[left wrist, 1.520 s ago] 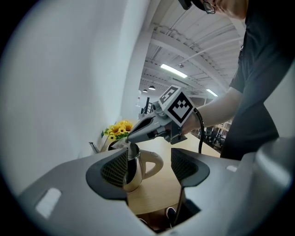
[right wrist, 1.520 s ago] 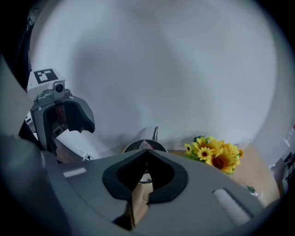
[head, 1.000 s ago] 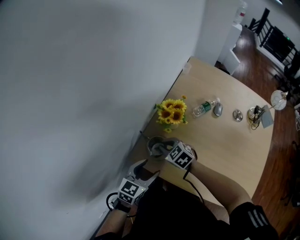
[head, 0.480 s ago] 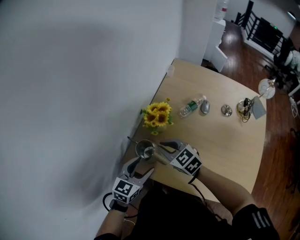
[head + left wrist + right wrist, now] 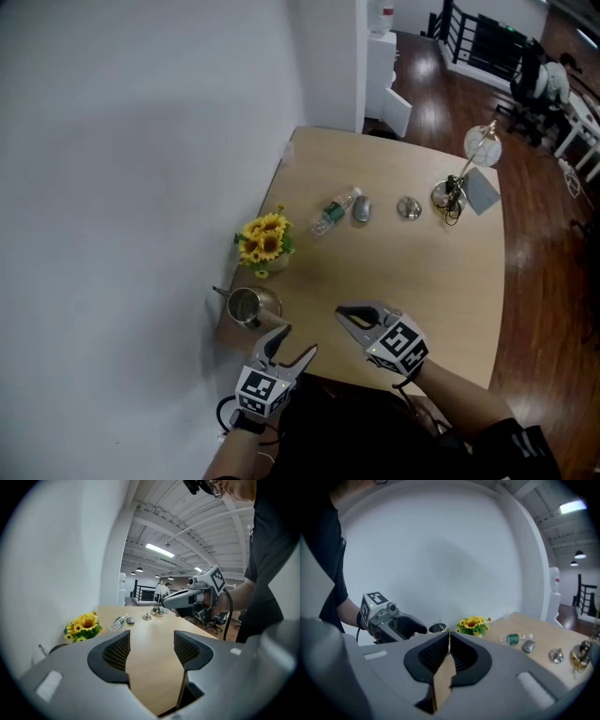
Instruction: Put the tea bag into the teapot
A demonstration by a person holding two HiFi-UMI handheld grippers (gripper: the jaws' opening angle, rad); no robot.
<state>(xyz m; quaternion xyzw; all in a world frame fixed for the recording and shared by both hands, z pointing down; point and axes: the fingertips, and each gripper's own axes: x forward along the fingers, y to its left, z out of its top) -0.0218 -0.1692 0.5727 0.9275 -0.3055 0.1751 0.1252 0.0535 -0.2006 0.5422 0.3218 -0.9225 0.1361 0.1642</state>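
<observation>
Because the tea bag is thin and limp, it is carried pinched by one end: the right tool has its jaws shut together on the brown paper, and the rest of the bag hangs free below them. So the tea bag is in the air, in that tool, and not yet in the teapot. From the head view the bag itself is too small to make out at the tool's tips.

The right tool hangs above the near part of the tabletop, its tips turned toward the teapot but clearly apart from it. I judge that the carry across to the pot is the step in hand, with the release over the mouth to come after.

The teapot is a small metal one, standing at the near left corner of the tabletop, close to the white wall; from above its top looks open, which is what the drop needs.

The left tool waits at the near edge just beside the teapot. Its jaws stand well apart with only bare tabletop between them, so it holds nothing, and is perhaps there to steady the pot.

Beyond the pot stand sunflowers, and farther off lies a bottle, both clear of the path.
</observation>
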